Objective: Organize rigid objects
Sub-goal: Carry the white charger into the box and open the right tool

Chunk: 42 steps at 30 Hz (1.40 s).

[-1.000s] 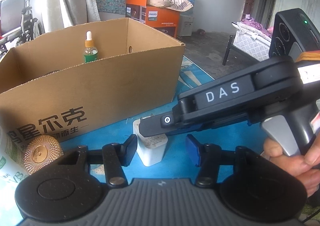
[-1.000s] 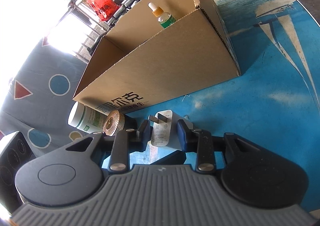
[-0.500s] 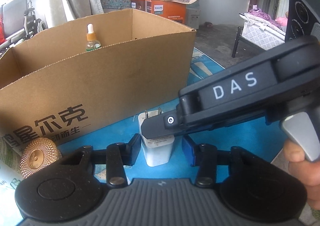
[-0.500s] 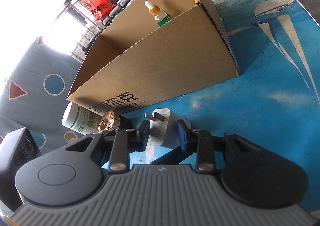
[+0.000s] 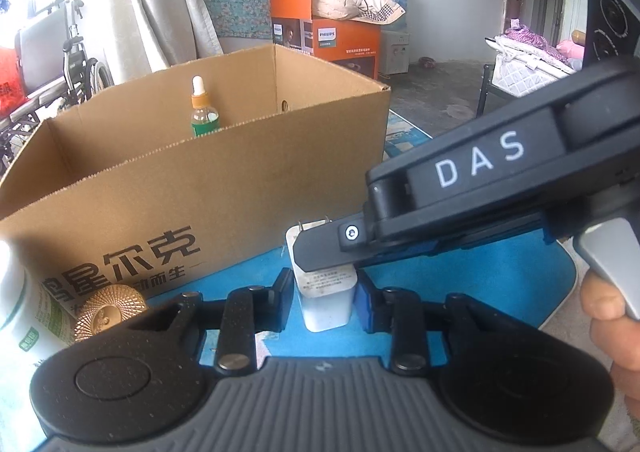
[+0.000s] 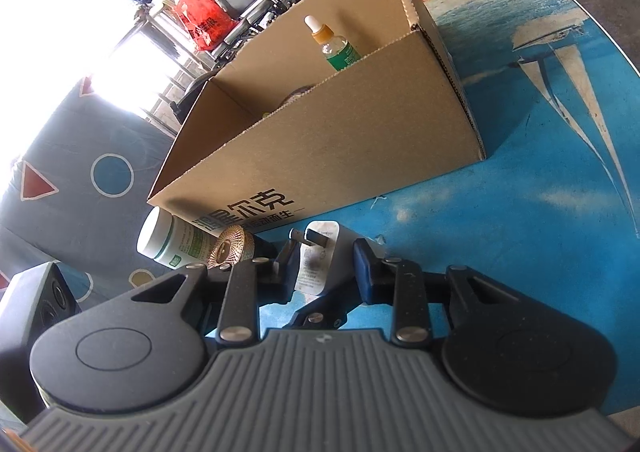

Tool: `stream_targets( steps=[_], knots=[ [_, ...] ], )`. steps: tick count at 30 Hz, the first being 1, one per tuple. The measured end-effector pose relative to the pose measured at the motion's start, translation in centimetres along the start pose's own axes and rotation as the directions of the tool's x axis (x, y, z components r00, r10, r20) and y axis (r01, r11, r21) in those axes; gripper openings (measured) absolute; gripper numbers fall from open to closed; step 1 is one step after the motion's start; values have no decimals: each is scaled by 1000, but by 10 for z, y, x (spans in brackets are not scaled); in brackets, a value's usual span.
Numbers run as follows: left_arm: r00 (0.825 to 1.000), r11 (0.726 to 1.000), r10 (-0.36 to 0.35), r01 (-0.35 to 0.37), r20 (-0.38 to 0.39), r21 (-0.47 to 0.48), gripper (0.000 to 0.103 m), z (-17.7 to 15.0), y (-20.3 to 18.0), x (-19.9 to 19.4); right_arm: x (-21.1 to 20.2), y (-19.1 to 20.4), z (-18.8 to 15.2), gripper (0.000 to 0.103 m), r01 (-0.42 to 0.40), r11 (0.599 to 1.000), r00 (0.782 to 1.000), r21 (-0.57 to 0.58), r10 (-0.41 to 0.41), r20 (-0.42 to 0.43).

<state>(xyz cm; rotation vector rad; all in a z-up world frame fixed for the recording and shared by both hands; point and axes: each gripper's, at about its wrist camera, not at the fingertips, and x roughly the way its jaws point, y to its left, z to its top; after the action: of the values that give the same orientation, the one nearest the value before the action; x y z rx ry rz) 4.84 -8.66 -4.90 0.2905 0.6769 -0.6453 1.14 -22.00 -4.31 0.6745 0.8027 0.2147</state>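
The white plug adapter [image 5: 327, 294] stands on the blue tabletop [image 6: 532, 220], just in front of the cardboard box [image 5: 224, 188]. The left hand-held gripper [image 5: 323, 298] brackets it narrowly; whether its pads touch cannot be told. The right hand-held gripper [image 6: 325, 266] also sits narrow around the adapter, contact unclear. Only the left view shows the right tool's "DAS" body crossing over the adapter — and the person's right hand [image 5: 612, 328]. Only the right view shows the prongs clearly. A dropper bottle [image 6: 334, 46] stands inside the box; a gold-capped jar [image 6: 232, 250] and a white bottle [image 6: 172, 242] lie at left.
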Motion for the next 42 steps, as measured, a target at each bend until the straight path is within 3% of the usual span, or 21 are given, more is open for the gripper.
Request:
stream_targets(
  steps=[9,16,21,27,32,42],
  knots=[
    [983,996,79,-82,165,14,33,41,-5,-51,-47,50,24,30,-43,988,991,-146,62,122],
    [970,995,99,-90,222,-52,33,105,13,-48,-60,81,90,30,-34,951,981,-306,90,170],
    [988,987,47,-23,145,-161,32,141,44,-4,-32,76,152,29,1,942,993,-336,39,113],
    [1000,966,-25,24,-2,-259,32,169,81,69,32,49,217,29,53,945,998,-322,-57,-3],
    [995,950,-55,26,-86,-310,32,176,98,113,78,26,238,29,81,946,993,-313,-103,-53],
    [981,922,-95,22,-169,-387,32,182,114,159,127,-1,264,28,104,948,985,-302,-141,-101]
  ],
)
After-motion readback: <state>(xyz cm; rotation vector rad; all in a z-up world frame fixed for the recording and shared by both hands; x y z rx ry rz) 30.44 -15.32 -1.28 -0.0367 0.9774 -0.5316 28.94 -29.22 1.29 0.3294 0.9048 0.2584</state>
